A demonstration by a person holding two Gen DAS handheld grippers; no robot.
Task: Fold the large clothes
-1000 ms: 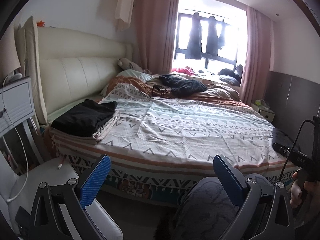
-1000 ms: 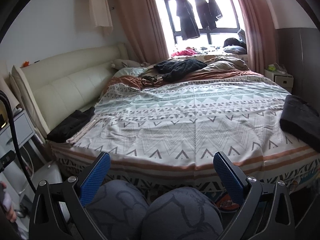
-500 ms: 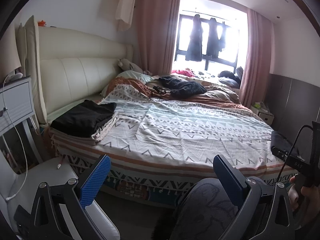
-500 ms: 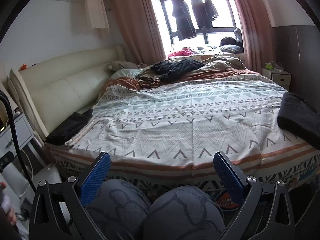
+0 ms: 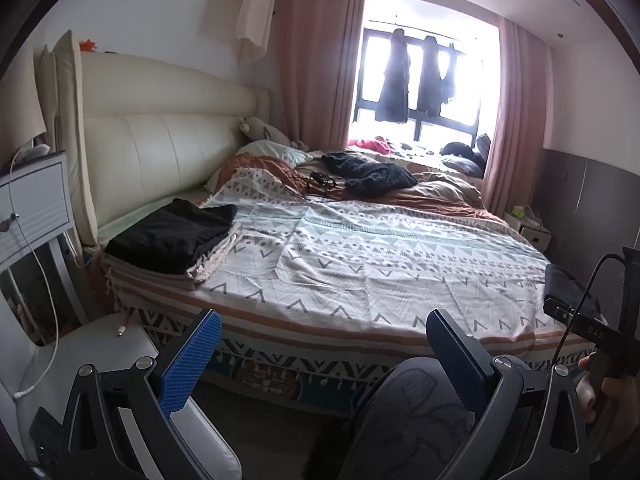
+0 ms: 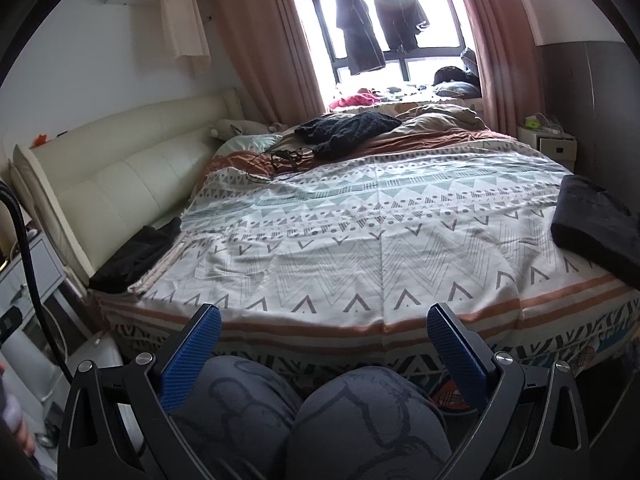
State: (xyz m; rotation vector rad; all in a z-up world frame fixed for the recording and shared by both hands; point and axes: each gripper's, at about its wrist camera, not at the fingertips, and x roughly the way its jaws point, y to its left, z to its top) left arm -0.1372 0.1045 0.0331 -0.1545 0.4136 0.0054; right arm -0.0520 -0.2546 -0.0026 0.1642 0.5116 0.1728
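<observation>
Bedroom, patterned bedspread (image 5: 380, 264) bare across its middle: at left a folded black stack (image 5: 168, 236) sits by the headboard, a dark knit (image 6: 348, 128) lies far back, another dark garment (image 6: 592, 220) at right. Left tongs (image 5: 320, 356) and right tongs (image 6: 320, 352) hang apart, empty, above the person's knees. Over the last second both views have drawn back slightly; likely a pause between garments.

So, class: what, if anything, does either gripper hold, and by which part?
Nothing. The left gripper and right gripper are both open and empty, short of the bed.
</observation>
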